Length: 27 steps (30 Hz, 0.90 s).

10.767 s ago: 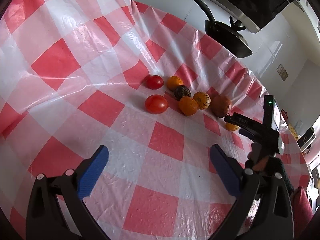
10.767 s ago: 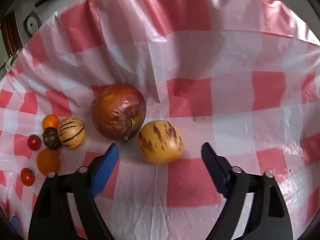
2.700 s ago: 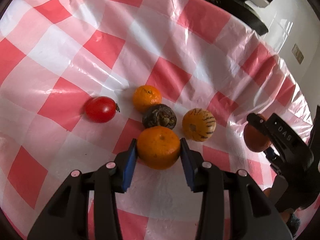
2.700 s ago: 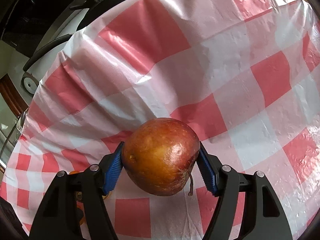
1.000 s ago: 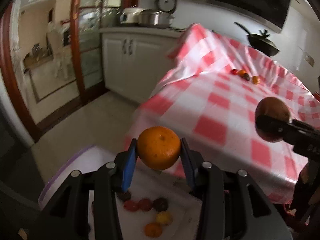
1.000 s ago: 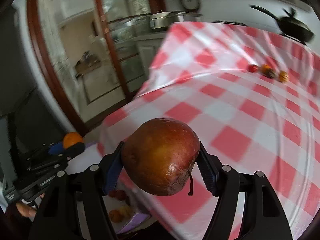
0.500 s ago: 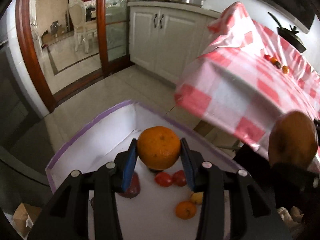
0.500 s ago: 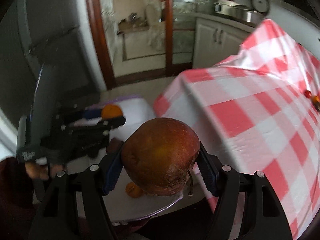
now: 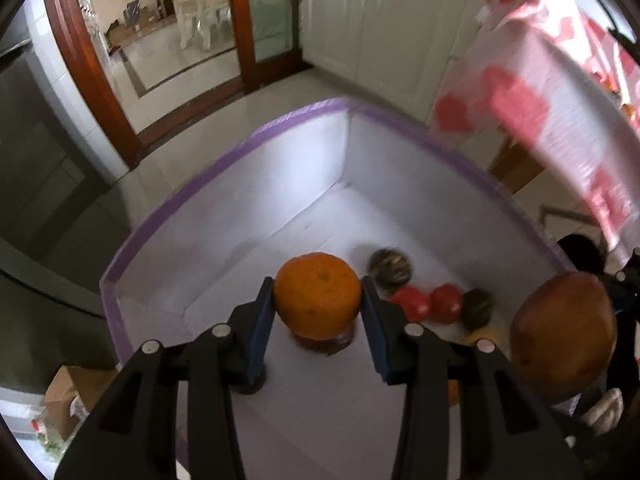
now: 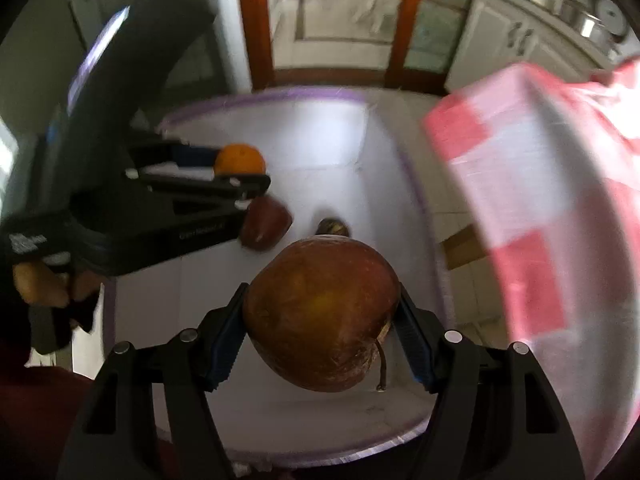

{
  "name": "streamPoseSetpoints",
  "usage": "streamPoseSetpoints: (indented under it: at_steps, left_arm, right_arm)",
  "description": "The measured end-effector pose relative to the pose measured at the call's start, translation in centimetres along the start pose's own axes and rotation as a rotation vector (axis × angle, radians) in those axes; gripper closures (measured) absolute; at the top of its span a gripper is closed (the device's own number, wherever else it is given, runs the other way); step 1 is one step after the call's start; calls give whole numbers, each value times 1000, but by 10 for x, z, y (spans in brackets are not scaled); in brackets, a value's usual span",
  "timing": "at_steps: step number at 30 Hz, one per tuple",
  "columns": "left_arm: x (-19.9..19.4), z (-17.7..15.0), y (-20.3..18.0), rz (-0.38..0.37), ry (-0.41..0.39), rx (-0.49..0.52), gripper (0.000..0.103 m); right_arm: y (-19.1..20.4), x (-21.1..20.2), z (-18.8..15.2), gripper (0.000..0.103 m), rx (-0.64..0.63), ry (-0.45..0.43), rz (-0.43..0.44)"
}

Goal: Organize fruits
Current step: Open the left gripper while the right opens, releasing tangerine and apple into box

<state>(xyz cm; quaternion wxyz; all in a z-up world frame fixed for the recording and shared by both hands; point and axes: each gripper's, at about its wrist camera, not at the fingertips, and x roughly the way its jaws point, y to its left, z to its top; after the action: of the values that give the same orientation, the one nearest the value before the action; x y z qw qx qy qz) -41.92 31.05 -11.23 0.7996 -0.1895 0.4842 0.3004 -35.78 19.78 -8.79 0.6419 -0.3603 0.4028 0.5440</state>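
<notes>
My left gripper (image 9: 318, 304) is shut on an orange (image 9: 318, 295) and hangs over the inside of a white box with a purple rim (image 9: 280, 124). On the box floor lie a striped dark fruit (image 9: 390, 267), two red tomatoes (image 9: 430, 304) and several other fruits, partly hidden. My right gripper (image 10: 322, 322) is shut on a large red-brown apple (image 10: 322, 320), also above the box (image 10: 304, 98). The apple (image 9: 564, 330) shows at the right of the left wrist view. The orange (image 10: 239, 160) and a dark red fruit (image 10: 266, 222) beneath it show in the right wrist view.
The box stands on a tiled floor beside the table, whose red-and-white checked cloth (image 9: 540, 120) hangs down at the right. White cabinets (image 9: 384, 20) and a wood-framed glass door (image 9: 240, 20) lie beyond. A cardboard box (image 9: 68, 394) sits at the lower left. A hand (image 10: 36, 286) grips the left tool.
Both grippers have swung away from the table and sunk toward the box, each still holding its fruit. The box now fills much more of both views.
</notes>
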Motion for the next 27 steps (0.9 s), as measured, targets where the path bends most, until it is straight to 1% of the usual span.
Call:
streamPoseSetpoints:
  at_steps: [2,7,9,12,14,15,16,17,18,19,24,26,27]
  left_arm:
    - [8,-4,6,17,33,-7,60]
    - [27,-13,16,55,111,-21,60]
    - [29,-14,18,55,126,-26,60]
    - [28,-14,17,69,129,-26,60]
    - [27,-13,15,64,129,-28,59]
    - [26,-12,15,67,124,-29,53]
    - [24,-10,14,72,116,-32,43]
    - [21,-9,13,77,105,-37,40]
    - [19,-8,14,78,97,-41,33]
    - [17,-7,15,75,89,-49,29]
    - [9,-2,19,65,68,-70,28]
    - [4,3,18,63,47,-71,28]
    - [0,5,17,66,34,-70,21]
  right_arm:
    - [10,14,-1,36,-28,39,28]
    - [32,36,-7,36,-129,96,49]
    - [37,39,-9,36,-155,108,58]
    - [43,42,-7,35,-173,115,51]
    - [45,38,-7,35,-177,105,45]
    - [45,34,-6,34,-175,88,47]
    - [44,30,-5,33,-172,72,52]
    - [44,24,-4,29,-168,52,57]
    - [43,20,-3,26,-166,40,56]
    - [41,14,-3,26,-168,32,55]
    - [32,-8,-4,26,-158,-14,38]
    - [25,-26,-5,26,-133,-58,39]
    - [20,-31,-4,26,-119,-77,41]
